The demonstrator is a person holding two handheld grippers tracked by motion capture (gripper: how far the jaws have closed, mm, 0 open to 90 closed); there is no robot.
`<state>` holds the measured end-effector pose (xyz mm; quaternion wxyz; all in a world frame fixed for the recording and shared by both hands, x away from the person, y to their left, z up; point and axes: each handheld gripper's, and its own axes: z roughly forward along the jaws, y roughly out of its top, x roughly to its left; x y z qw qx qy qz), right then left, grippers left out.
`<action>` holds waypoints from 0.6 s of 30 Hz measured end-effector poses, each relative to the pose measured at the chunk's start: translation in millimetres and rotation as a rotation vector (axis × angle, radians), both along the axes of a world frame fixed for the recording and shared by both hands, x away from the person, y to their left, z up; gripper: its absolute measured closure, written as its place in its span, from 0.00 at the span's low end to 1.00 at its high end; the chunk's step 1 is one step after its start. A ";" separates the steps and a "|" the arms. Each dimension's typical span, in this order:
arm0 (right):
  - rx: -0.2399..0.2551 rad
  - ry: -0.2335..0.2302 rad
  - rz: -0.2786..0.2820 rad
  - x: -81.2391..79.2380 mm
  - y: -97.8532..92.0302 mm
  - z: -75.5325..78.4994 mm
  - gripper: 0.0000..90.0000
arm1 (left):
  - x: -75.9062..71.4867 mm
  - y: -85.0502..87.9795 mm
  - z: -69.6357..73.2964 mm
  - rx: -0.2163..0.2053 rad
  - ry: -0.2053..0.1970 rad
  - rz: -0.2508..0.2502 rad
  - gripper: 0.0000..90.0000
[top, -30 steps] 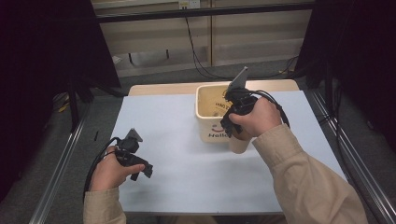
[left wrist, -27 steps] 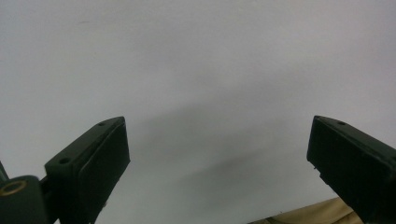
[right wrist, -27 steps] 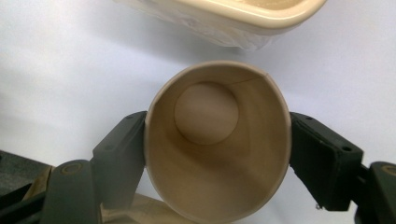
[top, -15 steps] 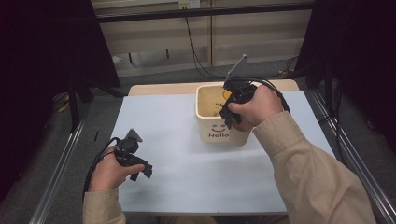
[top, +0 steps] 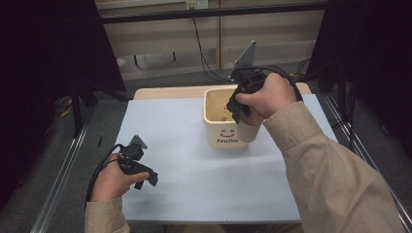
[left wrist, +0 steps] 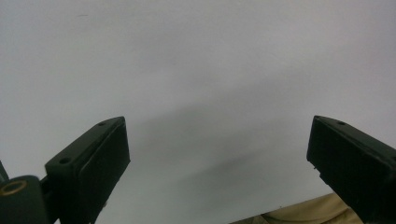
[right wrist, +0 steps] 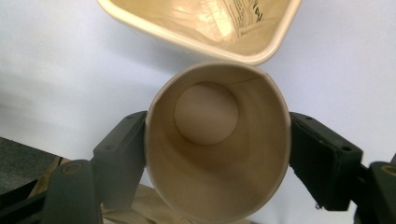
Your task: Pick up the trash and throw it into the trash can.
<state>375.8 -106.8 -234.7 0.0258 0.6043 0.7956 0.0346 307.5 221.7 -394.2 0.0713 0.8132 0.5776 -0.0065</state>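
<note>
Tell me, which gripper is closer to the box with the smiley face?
The right gripper. It holds a paper cup right beside the smiley box. The left gripper rests far off on the white table, jaws open.

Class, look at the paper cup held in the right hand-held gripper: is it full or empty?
Empty. The right gripper view looks straight down into the paper cup and shows its bare bottom, while the right hand-held gripper squeezes its sides.

High view looks forward and down over the whole surface point(top: 194, 145); both gripper views sit close above that surface, facing down
</note>
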 end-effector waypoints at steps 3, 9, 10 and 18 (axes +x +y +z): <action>-0.011 -0.017 -0.001 3.6 -0.4 10.0 0.28 | 0.1 -0.2 0.0 0.005 0.000 -0.012 0.06; -0.007 0.001 -0.014 10.1 -2.1 24.9 0.28 | -1.0 0.1 0.6 -0.008 -0.004 -0.002 0.06; -0.006 0.003 -0.012 11.0 -2.5 26.7 0.28 | -0.8 0.8 1.2 -0.005 -0.002 -0.009 0.06; -0.006 -0.023 -0.041 20.5 -5.4 48.4 0.28 | -1.6 -0.2 1.3 -0.008 -0.012 -0.001 0.06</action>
